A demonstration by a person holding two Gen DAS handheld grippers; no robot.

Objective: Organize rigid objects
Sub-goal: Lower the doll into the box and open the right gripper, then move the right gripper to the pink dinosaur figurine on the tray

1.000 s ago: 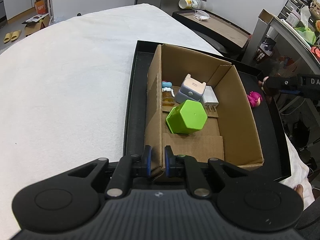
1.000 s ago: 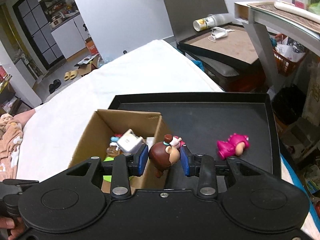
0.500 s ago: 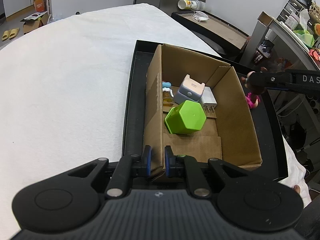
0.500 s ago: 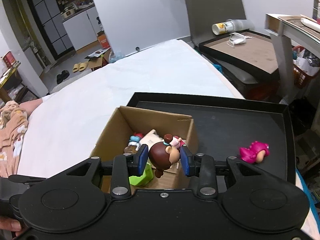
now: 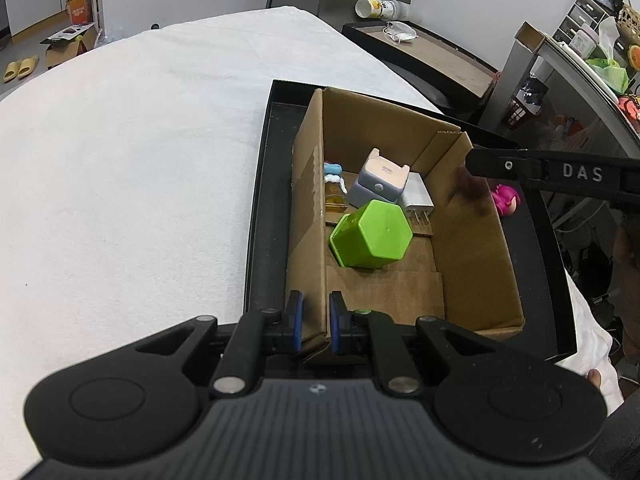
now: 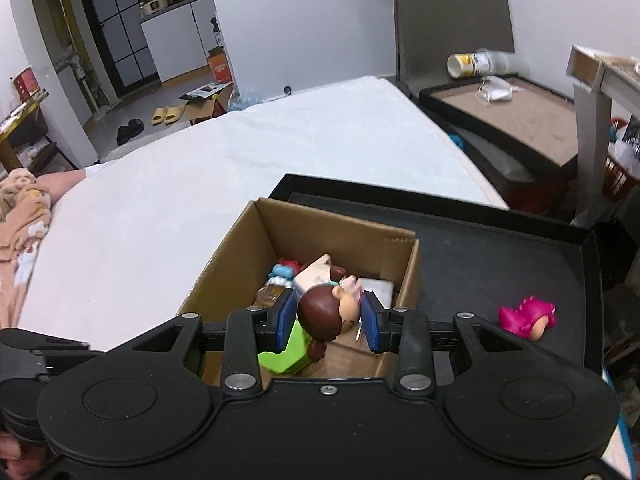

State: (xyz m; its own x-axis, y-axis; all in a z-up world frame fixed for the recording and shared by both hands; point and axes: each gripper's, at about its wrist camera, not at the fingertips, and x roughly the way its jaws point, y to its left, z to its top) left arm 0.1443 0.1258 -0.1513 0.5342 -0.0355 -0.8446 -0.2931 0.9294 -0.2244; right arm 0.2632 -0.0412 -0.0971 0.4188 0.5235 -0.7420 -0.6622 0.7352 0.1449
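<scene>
Brown-haired figurine [image 6: 328, 314] in right tool [image 6: 329, 316], above cardboard box [image 6: 240, 248] rim

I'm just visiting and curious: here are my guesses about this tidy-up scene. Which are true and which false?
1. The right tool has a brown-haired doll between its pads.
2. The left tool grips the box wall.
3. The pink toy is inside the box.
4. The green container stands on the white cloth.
1. True: the brown-haired doll sits in the right tool, over the cardboard box.
2. True: the left tool pinches the box's near wall.
3. False: the pink toy lies outside it, on the black tray.
4. False: the green container lies inside the box.
</scene>
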